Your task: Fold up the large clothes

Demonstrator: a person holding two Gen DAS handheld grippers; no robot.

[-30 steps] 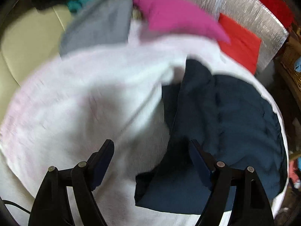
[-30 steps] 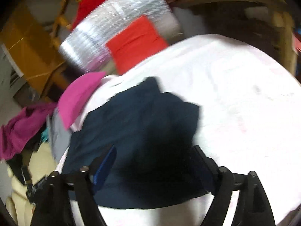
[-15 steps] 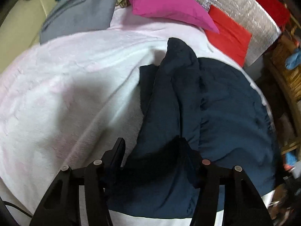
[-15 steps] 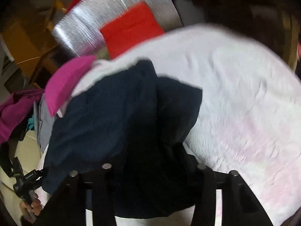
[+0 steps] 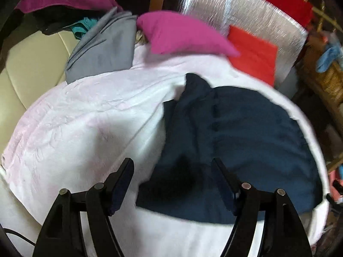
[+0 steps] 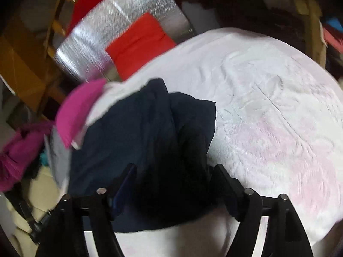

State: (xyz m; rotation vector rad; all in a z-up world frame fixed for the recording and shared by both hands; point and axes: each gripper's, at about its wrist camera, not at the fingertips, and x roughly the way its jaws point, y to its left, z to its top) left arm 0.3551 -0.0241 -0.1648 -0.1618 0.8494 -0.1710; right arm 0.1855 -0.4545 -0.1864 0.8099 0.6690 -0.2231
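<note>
Cluttered on every side, the room crowds a white, faintly pink quilted bedspread [image 5: 81,132] with a magenta cushion [image 5: 182,34], a grey folded garment [image 5: 103,49] and a red cushion [image 6: 139,45] against a silver foil panel [image 5: 253,21]. Half a second ago both grippers were closed down into the dark navy garment [image 5: 246,141]; now the left gripper [image 5: 171,184] and right gripper [image 6: 173,188] have pulled back, jaws spread and empty. That garment lies bunched on the bedspread, so this fold looks placed, though another seems needed.

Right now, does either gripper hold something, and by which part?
Nothing is held. The left gripper and the right gripper are both open above the navy garment, which lies on the white blanket.
</note>
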